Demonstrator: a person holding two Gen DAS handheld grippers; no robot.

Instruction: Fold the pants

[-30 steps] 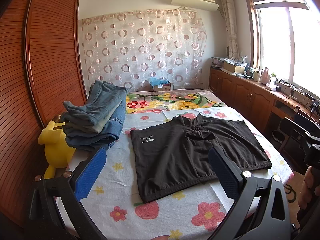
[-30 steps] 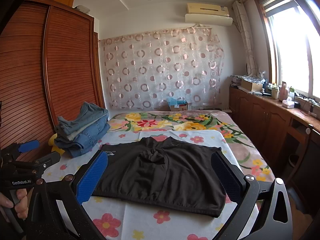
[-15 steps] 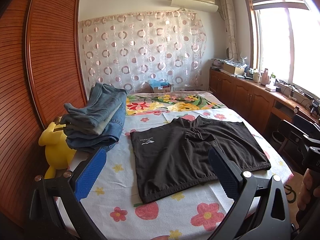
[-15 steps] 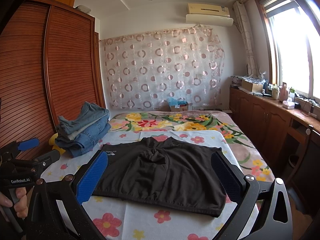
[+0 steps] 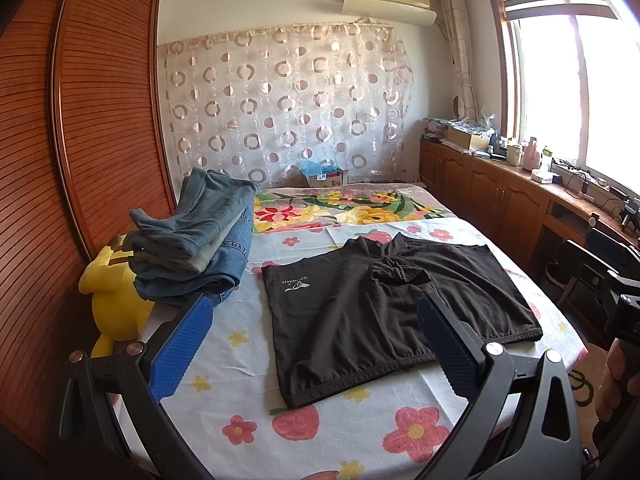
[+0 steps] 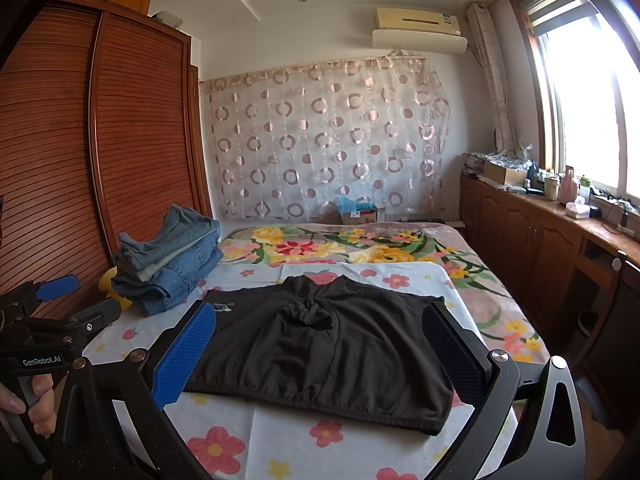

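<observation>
A pair of black shorts [image 5: 384, 312] lies spread flat on the flowered bed sheet [image 5: 248, 392], waistband toward me, with a small white logo at its left. It also shows in the right wrist view [image 6: 328, 344]. My left gripper [image 5: 316, 344] is open and empty, held above the bed's near edge in front of the shorts. My right gripper [image 6: 320, 356] is open and empty, held over the near hem of the shorts. The left gripper shows at the left of the right wrist view [image 6: 56, 304].
A stack of folded jeans [image 5: 192, 240] sits at the bed's left side, also in the right wrist view [image 6: 168, 264]. A yellow plush toy [image 5: 108, 296] stands beside it against the wooden wardrobe [image 5: 80, 140]. Wooden cabinets [image 5: 500, 200] line the right wall under the window.
Both views have shifted only slightly. The shorts and the jeans have not moved, and both grippers stay open.
</observation>
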